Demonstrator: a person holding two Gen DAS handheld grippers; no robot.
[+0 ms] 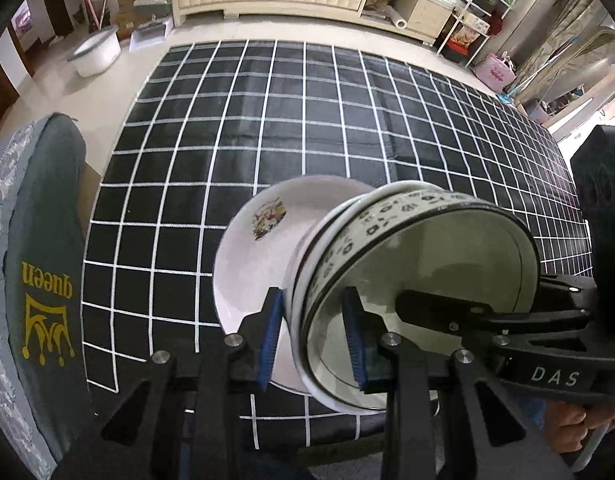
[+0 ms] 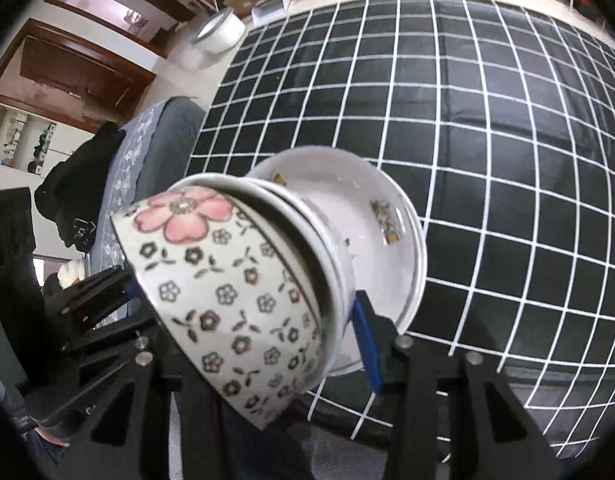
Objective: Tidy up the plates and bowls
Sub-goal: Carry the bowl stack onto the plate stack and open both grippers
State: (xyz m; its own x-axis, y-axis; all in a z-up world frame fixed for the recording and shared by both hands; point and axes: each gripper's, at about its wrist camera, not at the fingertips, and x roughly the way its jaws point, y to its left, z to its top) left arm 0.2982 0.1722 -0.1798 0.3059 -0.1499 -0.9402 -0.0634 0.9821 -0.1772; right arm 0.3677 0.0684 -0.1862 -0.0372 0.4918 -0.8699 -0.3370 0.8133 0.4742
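Left wrist view: the left gripper point(image 1: 315, 340) is clamped on a tilted stack of dishes, one blue pad point(image 1: 269, 336) pressed on the outside and the other inside the rim of the flower-patterned bowl point(image 1: 387, 216). That bowl sits nested in a plain white bowl point(image 1: 303, 280), and beyond both, further from the fingers, lies a white plate point(image 1: 251, 248) with a small colourful print. The whole stack is lifted above the black tablecloth with white grid lines point(image 1: 307, 120). To the gripper's right, the right gripper point(image 1: 447, 312) reaches in over the patterned bowl's far rim. A grey cushion marked "queen" point(image 1: 43, 280) lies to the left.

Right wrist view: the right gripper point(image 2: 243, 312) holds the same stack from the opposite side. The patterned bowl point(image 2: 227, 280), with a pink flower, fills the space between its fingers; a blue pad point(image 2: 367, 344) shows on the right against the white bowl point(image 2: 335, 248); the other finger is hidden behind the bowl. The plate point(image 2: 387, 208) lies beyond the fingertips. The left gripper point(image 2: 99, 300) shows at far left.
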